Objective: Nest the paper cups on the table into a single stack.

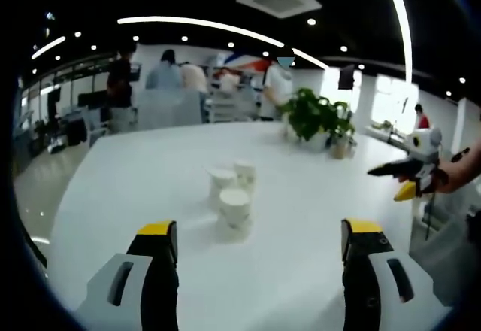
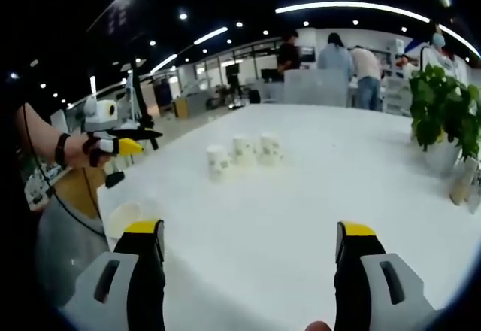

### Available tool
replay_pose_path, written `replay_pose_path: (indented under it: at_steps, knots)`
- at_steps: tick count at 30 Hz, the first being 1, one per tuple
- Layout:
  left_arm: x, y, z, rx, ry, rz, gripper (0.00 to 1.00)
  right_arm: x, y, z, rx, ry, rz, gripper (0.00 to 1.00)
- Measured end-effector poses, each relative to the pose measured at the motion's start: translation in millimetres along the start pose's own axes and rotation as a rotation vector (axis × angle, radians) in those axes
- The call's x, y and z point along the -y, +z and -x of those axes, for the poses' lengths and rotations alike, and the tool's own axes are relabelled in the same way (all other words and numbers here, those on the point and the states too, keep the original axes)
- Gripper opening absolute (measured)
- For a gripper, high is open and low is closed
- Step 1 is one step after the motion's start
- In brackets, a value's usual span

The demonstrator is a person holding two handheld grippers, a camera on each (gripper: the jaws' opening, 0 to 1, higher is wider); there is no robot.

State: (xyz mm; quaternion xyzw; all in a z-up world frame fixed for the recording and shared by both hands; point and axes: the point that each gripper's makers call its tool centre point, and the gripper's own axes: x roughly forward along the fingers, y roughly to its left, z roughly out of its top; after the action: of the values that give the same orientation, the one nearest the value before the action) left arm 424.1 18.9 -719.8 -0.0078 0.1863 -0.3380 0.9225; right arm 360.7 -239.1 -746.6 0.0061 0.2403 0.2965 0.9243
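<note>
Your left gripper (image 1: pixel 259 244) hangs over the near part of the white table (image 1: pixel 135 195), its yellow-tipped fingers (image 1: pixel 158 233) spread wide apart with nothing between them. Straight ahead, well beyond the fingertips, three paper cups (image 1: pixel 234 204) stand in a tight cluster around the middle of the table: the nearest one upright, two more just behind it, close enough that you cannot tell whether they touch. Bare table lies all around them, with open surface on both sides and in front.

In the right gripper view, your right gripper (image 2: pixel 249 241) also has its fingers (image 2: pixel 355 235) apart and holding nothing. From this side the three cups stand in a short row (image 2: pixel 242 153), again well ahead of the fingertips. The table's near-left edge curves past your left finger in this view, and a pale round object (image 2: pixel 124 218) sits just off that edge; what it is cannot be made out.

A potted plant (image 1: pixel 319 120) stands near the far right edge of the table, well apart from the cups. People (image 1: pixel 169 71) stand beyond the far edge.
</note>
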Motion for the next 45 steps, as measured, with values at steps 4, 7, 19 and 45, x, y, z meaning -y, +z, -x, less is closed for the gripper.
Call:
replay_pose_path:
  at_steps: [4,7,19,45]
  knots:
    - [-2.0,-1.2,-9.1,-0.007,0.003,-0.007,0.89,1.3,-0.7,-0.4,0.002,-0.007,-0.006,0.93]
    - [-7.1,-6.4,-17.5,-0.023,0.007,-0.014,0.88,2.2,-2.9,-1.3,-0.001,-0.013,-0.013,0.93]
    - [-18.0,-7.3,-48.3,-0.032,-0.018,-0.024,0.87,-0.9,-3.2,0.9,-0.008,-0.025,-0.007,0.93]
    - [-21.4,-21.2,-84.5,-0.061,-0.046,-0.03,0.85,-0.6,-11.5,9.8,-0.028,-0.044,-0.024,0.92]
